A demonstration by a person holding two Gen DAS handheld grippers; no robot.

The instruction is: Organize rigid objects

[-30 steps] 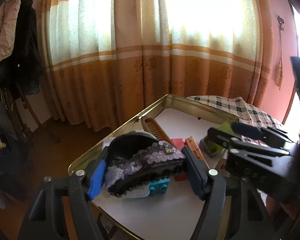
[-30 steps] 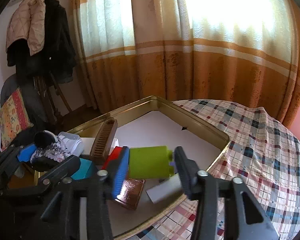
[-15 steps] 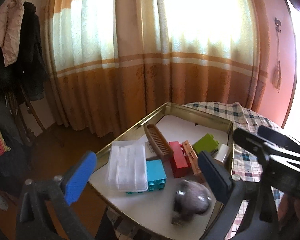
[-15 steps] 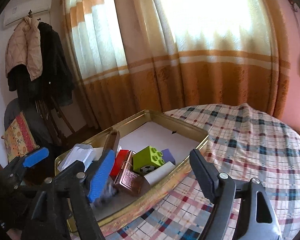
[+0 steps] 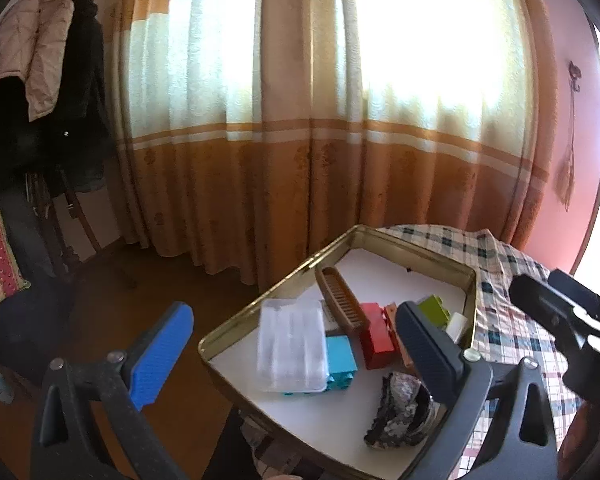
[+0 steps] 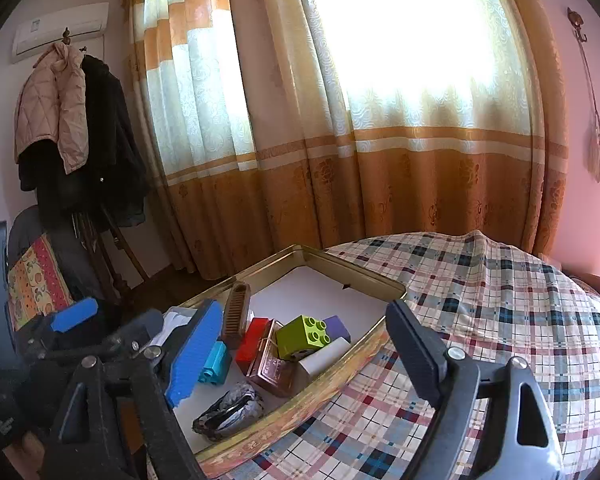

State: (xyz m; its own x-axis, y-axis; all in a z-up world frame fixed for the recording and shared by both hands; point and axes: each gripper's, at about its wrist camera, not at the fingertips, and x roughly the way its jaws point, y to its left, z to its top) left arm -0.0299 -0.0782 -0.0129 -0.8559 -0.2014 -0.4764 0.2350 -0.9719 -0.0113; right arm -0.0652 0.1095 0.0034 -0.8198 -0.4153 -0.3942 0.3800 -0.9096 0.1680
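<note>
A gold metal tray (image 5: 416, 242) (image 6: 340, 364) sits on a plaid-covered table. In it lie a clear plastic case (image 5: 292, 346), a teal brick (image 5: 340, 362) (image 6: 214, 362), a brown comb (image 5: 342, 300) (image 6: 236, 314), a red brick (image 5: 376, 334) (image 6: 252, 338), a green brick (image 5: 434, 308) (image 6: 304, 336), a brown tin (image 6: 272, 372) and a sequined hair clip (image 5: 400, 410) (image 6: 228, 406). My left gripper (image 5: 296, 354) is open and empty above the tray's near-left side. My right gripper (image 6: 304, 356) is open and empty above the tray's right edge.
The plaid tablecloth (image 6: 500, 320) spreads to the right of the tray. Orange and cream curtains (image 6: 340, 160) hang behind. A coat rack with jackets (image 6: 72, 132) and a chair with a patterned cushion (image 6: 32, 280) stand at the left.
My left gripper let go of the sequined hair clip, which now lies in the tray's near corner. My right gripper let go of the green brick. Both pulled up and back.
</note>
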